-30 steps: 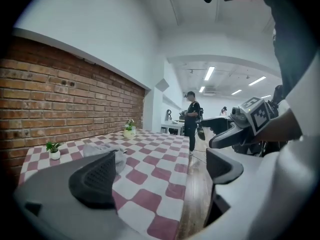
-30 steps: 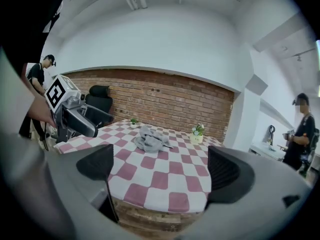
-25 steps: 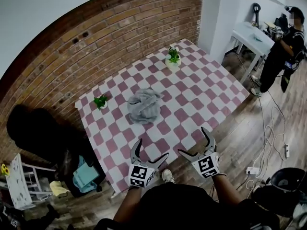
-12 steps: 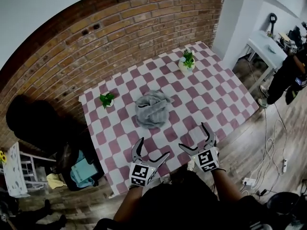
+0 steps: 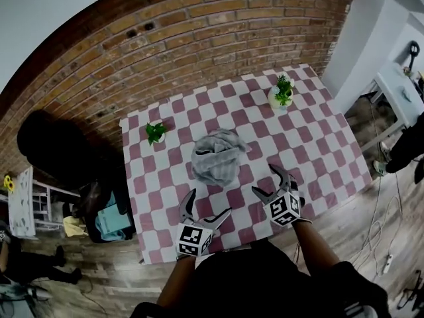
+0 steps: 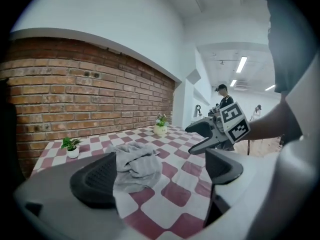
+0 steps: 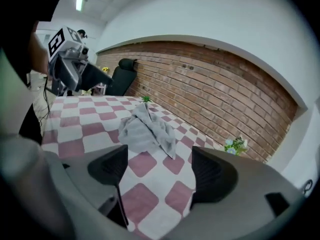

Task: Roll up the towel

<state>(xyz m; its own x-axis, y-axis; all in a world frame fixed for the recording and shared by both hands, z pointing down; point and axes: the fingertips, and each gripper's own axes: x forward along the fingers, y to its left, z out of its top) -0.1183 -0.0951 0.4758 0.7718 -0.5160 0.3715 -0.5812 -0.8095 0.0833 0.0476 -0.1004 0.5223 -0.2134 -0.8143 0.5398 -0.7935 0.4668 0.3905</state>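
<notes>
Left gripper (image 5: 209, 204): lower centre-left of the head view, over the near edge of the table (image 5: 311, 144). Its jaws stand spread with nothing gripped. Its own view shows only checked cloth and the far-off towel through the gap.

Small plant (image 5: 156, 132): left of the towel in a white pot near the brick wall (image 5: 199, 38), apart from everything else.

Towel (image 5: 217, 158): grey and crumpled in a loose heap, at the middle of the table and of the head view. It lies beyond both grippers and neither touches it. It is not spread flat, and no edge lies straight.

Right gripper (image 5: 264, 179): lower centre-right of the head view, just right of the towel's near corner and a little closer to it than the left one. Its jaws have just been closing but are part-way apart, and only the cloth shows between them, so it holds nothing.

Flowering pot (image 5: 281, 93): upper right of the table, well apart from the towel.

Step in hand: the approach, by my reading. Both grippers point at the heap, and rolling has not begun.

Next move: probably each gripper should take a corner or hem of the towel and draw it out flat on the cloth. A roll needs a straight starting edge, and the corners are buried in folds, so they must be found first.
</notes>
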